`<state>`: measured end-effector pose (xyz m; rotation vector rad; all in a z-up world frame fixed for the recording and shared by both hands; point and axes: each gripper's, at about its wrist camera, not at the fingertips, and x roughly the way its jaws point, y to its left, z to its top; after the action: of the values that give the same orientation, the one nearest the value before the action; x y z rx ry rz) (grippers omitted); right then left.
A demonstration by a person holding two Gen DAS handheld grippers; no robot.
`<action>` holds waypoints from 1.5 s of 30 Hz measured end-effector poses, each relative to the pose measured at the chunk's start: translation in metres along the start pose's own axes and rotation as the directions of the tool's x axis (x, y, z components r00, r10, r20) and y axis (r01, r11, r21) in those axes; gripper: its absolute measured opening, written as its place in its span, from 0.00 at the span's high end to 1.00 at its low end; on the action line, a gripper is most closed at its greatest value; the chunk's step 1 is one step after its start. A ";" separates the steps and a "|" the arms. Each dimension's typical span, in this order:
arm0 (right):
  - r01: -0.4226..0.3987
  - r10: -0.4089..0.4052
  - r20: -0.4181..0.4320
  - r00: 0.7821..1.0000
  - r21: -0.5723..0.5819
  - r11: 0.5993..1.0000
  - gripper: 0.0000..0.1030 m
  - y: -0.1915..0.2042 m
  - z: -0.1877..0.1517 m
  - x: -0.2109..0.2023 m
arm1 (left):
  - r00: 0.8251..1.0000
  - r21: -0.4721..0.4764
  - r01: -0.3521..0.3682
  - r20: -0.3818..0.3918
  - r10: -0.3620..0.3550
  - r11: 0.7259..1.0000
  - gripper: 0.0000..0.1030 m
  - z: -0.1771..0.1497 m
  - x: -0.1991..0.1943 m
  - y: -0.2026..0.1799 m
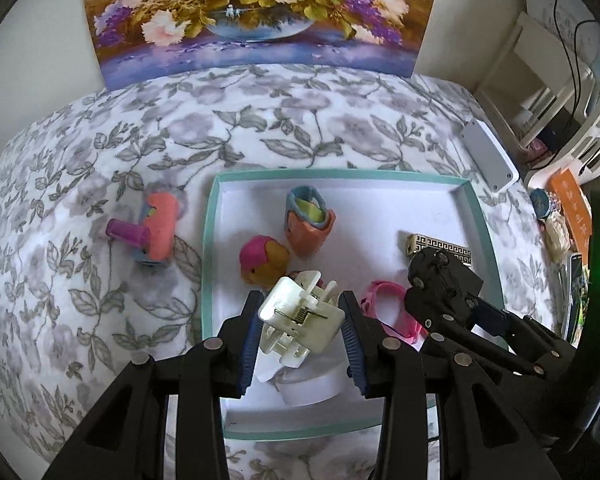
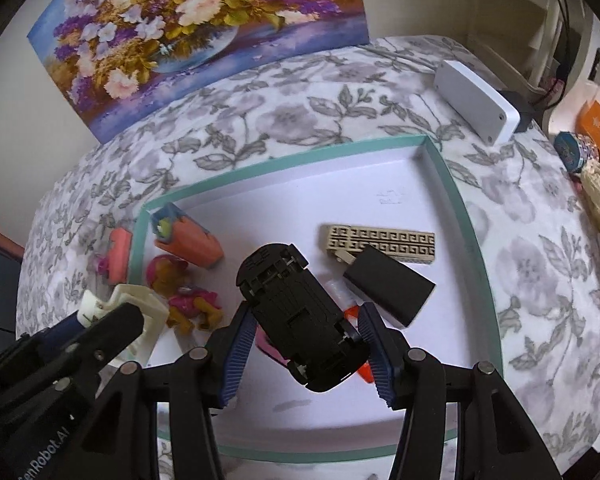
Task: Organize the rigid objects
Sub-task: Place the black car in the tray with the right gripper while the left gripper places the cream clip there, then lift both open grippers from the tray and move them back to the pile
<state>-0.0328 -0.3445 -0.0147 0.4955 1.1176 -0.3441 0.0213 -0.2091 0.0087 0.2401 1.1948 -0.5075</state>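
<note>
A white spring clip (image 1: 300, 320) is held between the left gripper (image 1: 300, 344) fingers, closed partway on its sides, above the near part of the tray (image 1: 208, 240); it is judged light, stiff, springy and slippery, best taken across the flat body behind the spring. An upturned black toy car (image 2: 300, 316) is clamped between the right gripper (image 2: 306, 356) fingers over the tray, judged light and rigid, best gripped across the chassis sides, clear of the wheels.

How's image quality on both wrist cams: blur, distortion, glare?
Left wrist: heavy fisheye bending of the tray rim, green flare at the right edge, white clip sharp. Right wrist: same barrel warp, black toy car underside dark, detail still readable; tray floor evenly lit.
</note>
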 end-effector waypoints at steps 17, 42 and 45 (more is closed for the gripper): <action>-0.015 0.016 -0.048 0.999 0.028 0.999 0.45 -0.004 -0.002 0.011 | 0.997 -0.054 0.037 -0.070 -0.040 0.998 0.55 0.000 0.022 0.012; -0.008 0.008 0.013 1.000 0.018 1.000 0.25 0.013 -0.019 -0.009 | 0.999 -0.194 -0.050 -0.006 0.049 0.980 0.20 -0.015 -0.008 0.067; 0.007 -0.007 0.010 1.000 0.004 1.000 0.20 0.017 -0.028 -0.010 | 0.995 -0.212 -0.098 -0.016 0.097 0.972 0.10 -0.023 -0.006 0.077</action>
<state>-0.0496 -0.3151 -0.0118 0.4929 1.1095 -0.3544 0.0393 -0.1311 -0.0009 0.1161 1.2262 -0.2909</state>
